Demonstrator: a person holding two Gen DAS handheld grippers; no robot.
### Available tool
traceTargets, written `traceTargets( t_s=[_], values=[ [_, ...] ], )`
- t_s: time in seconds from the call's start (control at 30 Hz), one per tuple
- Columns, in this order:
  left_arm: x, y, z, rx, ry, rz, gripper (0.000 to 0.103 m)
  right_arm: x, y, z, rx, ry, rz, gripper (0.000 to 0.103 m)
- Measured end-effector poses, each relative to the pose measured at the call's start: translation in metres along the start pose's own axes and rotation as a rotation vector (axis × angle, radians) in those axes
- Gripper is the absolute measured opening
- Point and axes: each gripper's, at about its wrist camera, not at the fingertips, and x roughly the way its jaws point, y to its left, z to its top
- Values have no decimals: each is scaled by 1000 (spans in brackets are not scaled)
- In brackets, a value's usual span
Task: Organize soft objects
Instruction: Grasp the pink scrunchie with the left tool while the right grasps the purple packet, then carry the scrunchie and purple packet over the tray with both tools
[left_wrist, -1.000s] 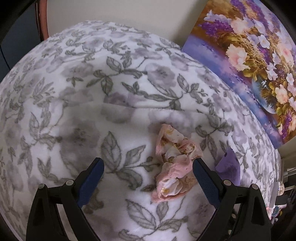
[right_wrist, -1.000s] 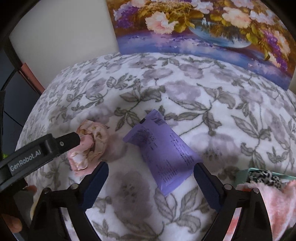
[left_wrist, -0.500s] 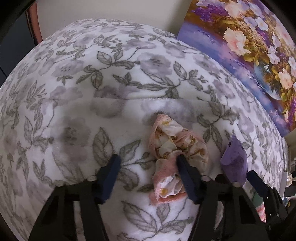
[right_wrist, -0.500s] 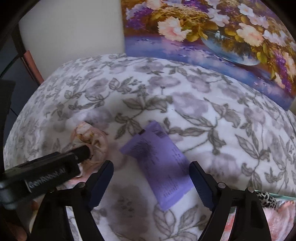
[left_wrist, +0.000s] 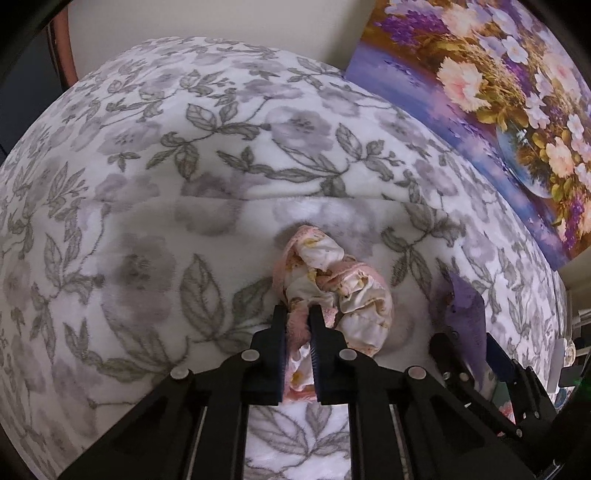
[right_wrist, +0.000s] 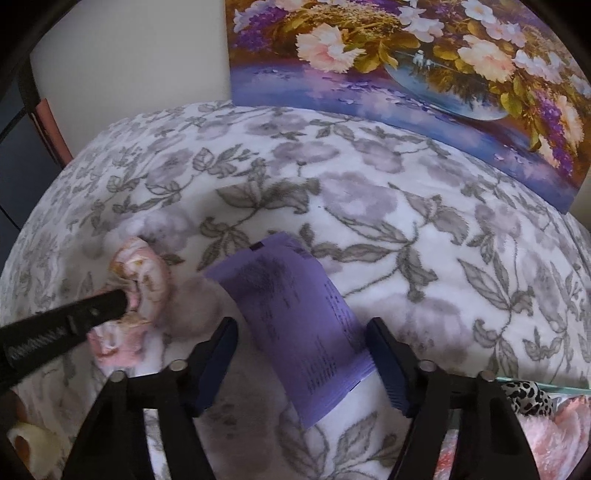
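A crumpled pink floral cloth (left_wrist: 343, 291) lies on the floral blanket (left_wrist: 184, 184). My left gripper (left_wrist: 297, 314) is shut on the cloth's near pink edge; it shows from the side in the right wrist view (right_wrist: 123, 304), pinching the cloth (right_wrist: 144, 273). A flat purple packet (right_wrist: 295, 317) lies on the blanket, its near end between the fingers of my right gripper (right_wrist: 301, 336), which is open around it without touching. The packet (left_wrist: 465, 306) also shows at the right of the left wrist view.
A flower painting (right_wrist: 406, 74) leans against the wall behind the blanket. At the lower right a teal container edge (right_wrist: 535, 384) holds a leopard-print item (right_wrist: 528, 397) and pink fluffy fabric (right_wrist: 561, 439). A roll of tape (right_wrist: 26, 443) lies at lower left.
My left gripper has closed from wide open onto the pink cloth. My right gripper has moved forward and narrowed around the purple packet's near end.
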Motion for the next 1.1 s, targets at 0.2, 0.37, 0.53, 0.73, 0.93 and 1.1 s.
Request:
traceTargets(
  t_s=[0.2,0.37,0.53,0.73,0.93,1.1],
  values=[
    [1,1,0,1,4,3,12,-2,-9,0,23,-8,-44,38],
    [-6,1,-1,3,-2,5,11,-5,-15,0,41,-9,-54,22],
    [-18,0,0,7,-20,3,11,-15,-20,1,65,-10,-37,9],
    [-41,-8,-4,30,-58,-7,9,-38,-15,4,51,-30,-20,8],
    [-69,-14,-14,61,-109,-26,8,-71,-11,3,52,-58,-6,8],
    [-96,-17,-25,80,-149,-53,8,-102,-9,-4,34,-77,-20,8]
  ],
)
